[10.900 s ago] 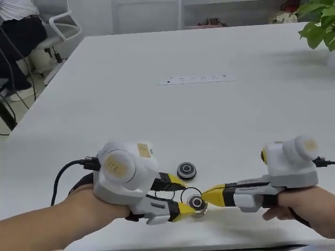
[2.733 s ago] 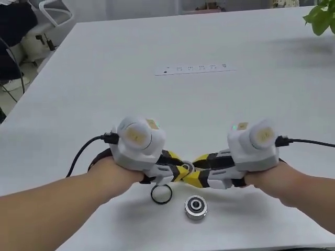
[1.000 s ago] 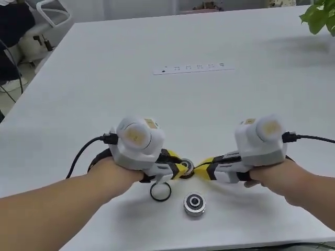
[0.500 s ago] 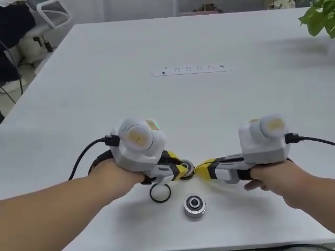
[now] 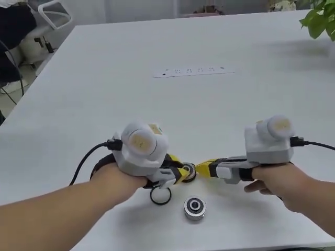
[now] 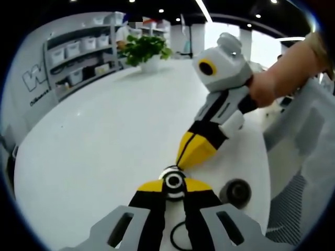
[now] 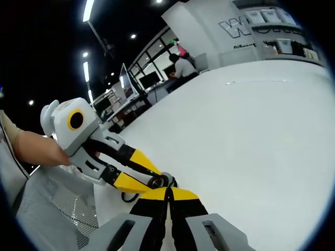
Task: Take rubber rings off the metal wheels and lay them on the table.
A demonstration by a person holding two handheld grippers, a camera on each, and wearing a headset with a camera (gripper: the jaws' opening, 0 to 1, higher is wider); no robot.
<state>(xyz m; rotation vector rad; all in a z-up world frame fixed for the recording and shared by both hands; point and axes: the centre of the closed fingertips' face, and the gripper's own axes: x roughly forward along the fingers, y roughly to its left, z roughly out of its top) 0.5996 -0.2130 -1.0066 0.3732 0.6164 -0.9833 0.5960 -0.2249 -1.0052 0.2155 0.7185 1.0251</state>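
Observation:
My left gripper is shut on a small metal wheel with a black rubber ring around it, held just above the table. My right gripper comes in from the right, its yellow jaws shut and pinching the rubber ring at the wheel's rim. A loose rubber ring lies flat on the table under the left gripper. Beside it a bare metal wheel rests near the table's front edge.
The white table stretches far ahead, with a flush socket strip at its middle. A plant stands at the back right, an office chair beyond the back left corner. Black cables trail from both grippers.
The right gripper's body has drawn a little to the right and up while its tips stay at the wheel. The left gripper keeps hold of the wheel; the loose ring and bare wheel lie unmoved.

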